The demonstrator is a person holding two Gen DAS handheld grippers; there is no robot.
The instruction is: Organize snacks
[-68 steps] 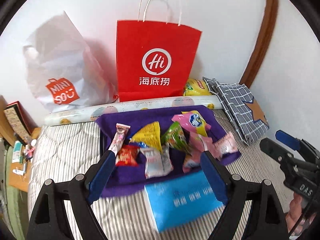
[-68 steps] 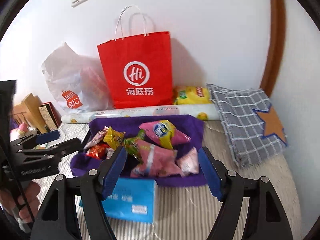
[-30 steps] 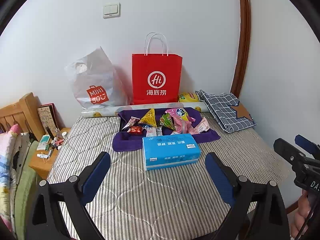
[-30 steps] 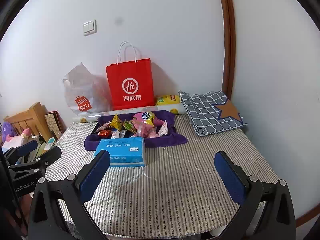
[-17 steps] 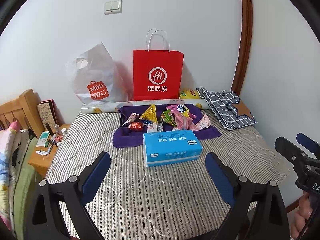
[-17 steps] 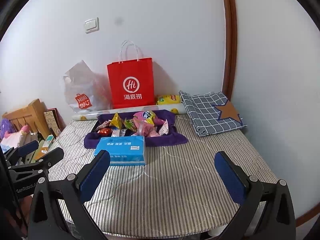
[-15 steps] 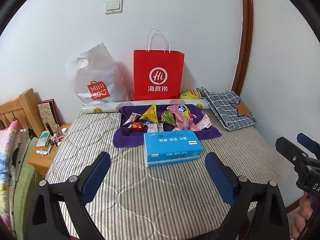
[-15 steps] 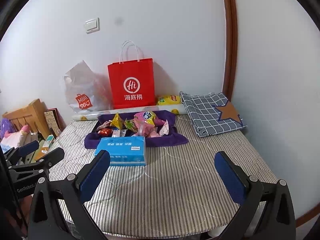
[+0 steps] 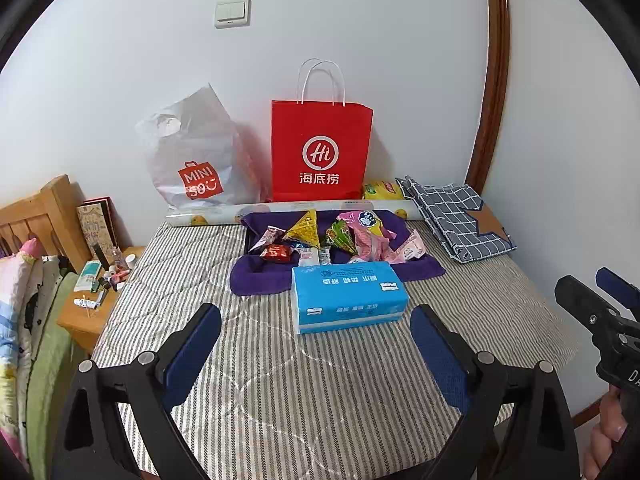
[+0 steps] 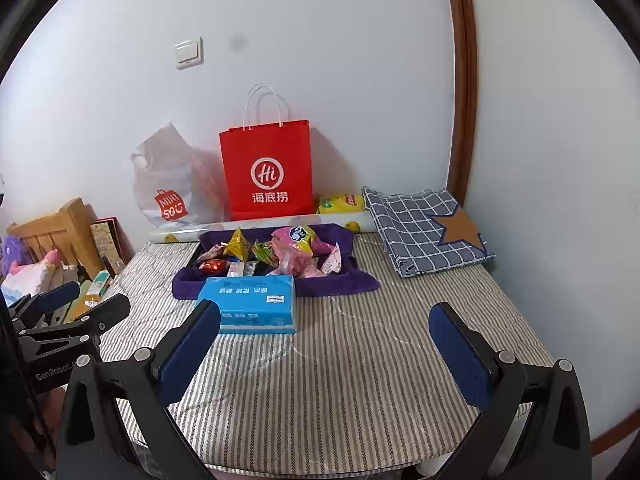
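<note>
Both tongs pulled well back from the snacks (image 9: 332, 236) since 2.3 s ago. Left tongs (image 9: 316, 344) and right tongs (image 10: 324, 340) released, gripping nothing. Snacks piled on purple towel (image 9: 260, 276) at 12 o'clock, just behind blue tissue pack (image 9: 346, 296) on the bed (image 9: 320, 392).

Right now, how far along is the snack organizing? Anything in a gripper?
Done: nothing visibly sorted. The snack packets lie in a loose heap on the purple towel, behind the blue tissue pack.
In hand: nothing. The left gripper and right gripper are both open and empty, hovering over the striped mattress, short of the pile.
Left: apparently all the sorting; where the packets should go isn't evident.
</note>
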